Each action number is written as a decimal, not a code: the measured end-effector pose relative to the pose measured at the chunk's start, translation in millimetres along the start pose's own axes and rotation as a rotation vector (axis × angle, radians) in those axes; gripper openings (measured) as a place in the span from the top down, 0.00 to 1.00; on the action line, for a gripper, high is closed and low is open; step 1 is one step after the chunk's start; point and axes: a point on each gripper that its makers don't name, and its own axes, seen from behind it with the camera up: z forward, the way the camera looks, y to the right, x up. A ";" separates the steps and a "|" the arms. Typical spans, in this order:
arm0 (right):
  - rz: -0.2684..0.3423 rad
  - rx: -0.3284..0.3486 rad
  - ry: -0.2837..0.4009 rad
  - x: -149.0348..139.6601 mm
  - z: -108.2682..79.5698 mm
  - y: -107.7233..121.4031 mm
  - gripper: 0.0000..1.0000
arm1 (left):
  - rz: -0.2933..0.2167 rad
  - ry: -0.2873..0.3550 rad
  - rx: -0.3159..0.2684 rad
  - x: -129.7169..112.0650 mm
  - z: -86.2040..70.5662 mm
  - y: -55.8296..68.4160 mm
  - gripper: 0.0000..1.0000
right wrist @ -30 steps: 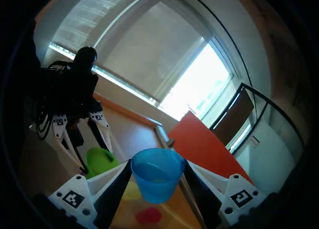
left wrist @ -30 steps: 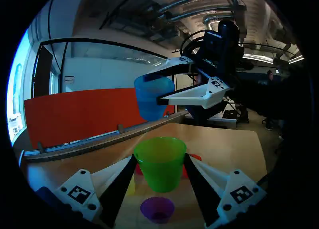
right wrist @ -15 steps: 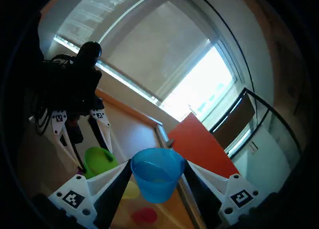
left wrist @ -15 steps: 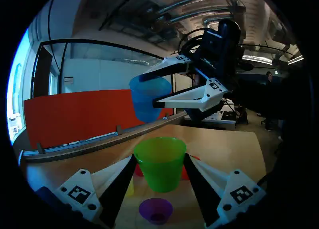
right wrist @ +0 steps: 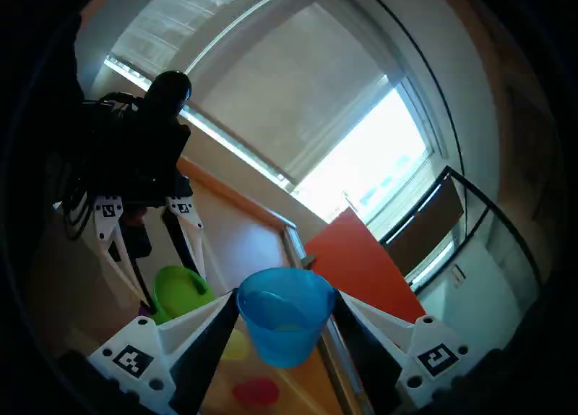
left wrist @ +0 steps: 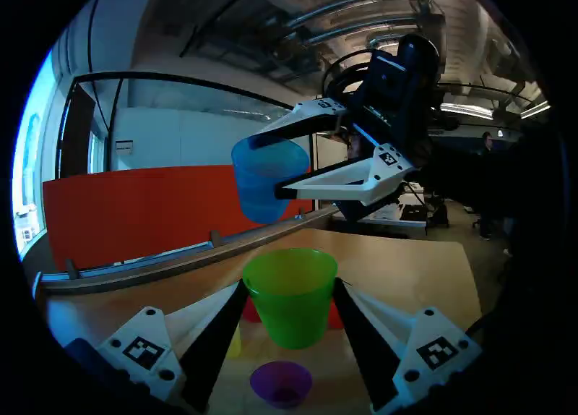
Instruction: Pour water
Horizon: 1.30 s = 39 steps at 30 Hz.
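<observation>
A green cup stands upright between my left gripper's fingers, and the left gripper is shut on it above the wooden table. Higher up and a little behind it hangs a blue cup, tilted, held by the right gripper. In the right gripper view the blue cup sits between the fingers with the right gripper shut on it, and a little liquid shows at its bottom. The green cup and the left gripper appear down to the left.
A purple cup stands on the table below the green cup, with red pieces behind it. A yellow cup and a red cup lie below the blue one. An orange partition and rail border the table's far edge.
The blue cup and the right gripper have shifted slightly left and tipped a bit more toward the green cup. The green cup has stayed in place.
</observation>
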 end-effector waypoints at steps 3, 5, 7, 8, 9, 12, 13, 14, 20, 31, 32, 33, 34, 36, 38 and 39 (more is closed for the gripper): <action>-0.012 0.004 -0.002 0.5 0.8 -0.8 0.08 | 0.000 -0.001 0.001 -0.3 0.3 -0.3 0.15; -0.022 0.006 -0.004 0.8 1.5 -1.5 0.08 | 0.000 -0.001 0.002 -0.3 0.3 -0.5 0.15; -0.032 0.006 -0.006 1.3 2.0 -1.5 0.08 | 0.000 -0.001 0.001 -0.4 0.2 -0.4 0.15; -0.037 0.006 -0.006 1.6 2.3 -1.5 0.08 | -0.001 -0.001 0.000 -0.5 0.1 -0.3 0.15; -0.041 0.006 -0.007 2.1 2.4 -1.3 0.08 | 0.000 -0.001 0.000 -0.7 0.2 -0.5 0.15; -0.050 0.008 -0.007 3.3 2.5 -0.7 0.09 | 0.001 -0.003 0.001 -1.4 0.2 -0.8 0.15; -0.053 0.008 -0.007 3.6 2.6 -0.5 0.09 | 0.002 -0.004 0.002 -1.7 0.2 -0.8 0.15; -0.056 0.009 -0.007 3.9 2.8 -0.4 0.08 | 0.002 -0.004 0.002 -2.1 0.3 -0.8 0.15; -0.084 0.011 -0.015 4.0 4.7 -2.1 0.08 | 0.000 -0.002 0.000 -1.9 1.2 -0.9 0.15; -0.118 0.013 -0.019 7.8 4.9 -2.2 0.08 | 0.001 -0.001 0.002 -1.1 1.3 -2.3 0.15; -0.121 0.013 -0.020 8.1 5.0 -2.1 0.08 | 0.001 -0.001 0.002 -1.0 1.3 -2.4 0.15; -0.124 0.013 -0.020 8.2 5.2 -2.2 0.08 | 0.001 -0.001 0.002 -0.9 1.1 -2.3 0.15; -0.126 0.013 -0.021 8.2 5.5 -2.3 0.08 | 0.002 -0.001 0.002 -0.9 1.0 -2.2 0.15; -0.130 0.014 -0.022 8.4 6.0 -2.5 0.08 | 0.003 -0.002 0.003 -0.8 0.6 -1.9 0.15; -0.135 0.014 -0.023 8.6 6.6 -2.7 0.08 | 0.003 -0.001 0.003 -0.5 0.5 -1.8 0.15; -0.138 0.015 -0.023 8.8 6.7 -2.7 0.08 | 0.003 -0.001 0.003 -0.3 0.5 -1.8 0.15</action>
